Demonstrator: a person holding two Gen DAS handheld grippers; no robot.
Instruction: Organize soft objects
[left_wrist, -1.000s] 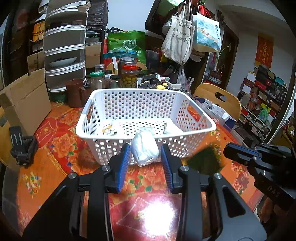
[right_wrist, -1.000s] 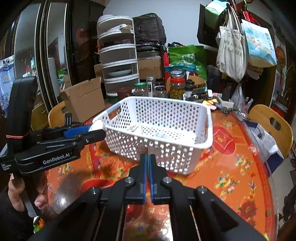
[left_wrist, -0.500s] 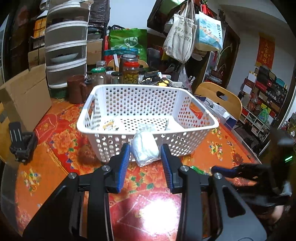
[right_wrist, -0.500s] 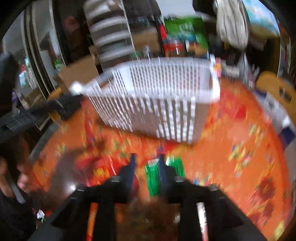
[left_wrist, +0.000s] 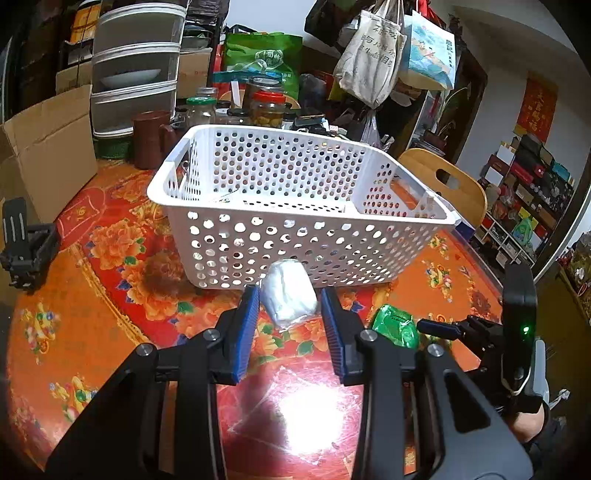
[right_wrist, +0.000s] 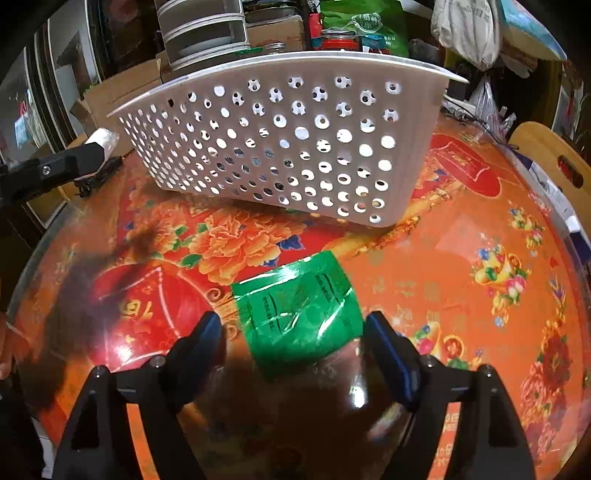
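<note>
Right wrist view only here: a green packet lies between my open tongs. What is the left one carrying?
Observer: The left tongs pinch a white bundle wrapped in clear plastic.
Operator: Where is it relative to the basket?
Observer: In front of the white basket, outside its near wall and below the rim.
Operator: Anything inside the basket?
Observer: Yes, a few small flat items lie on its floor. I cannot tell what they are.
</note>
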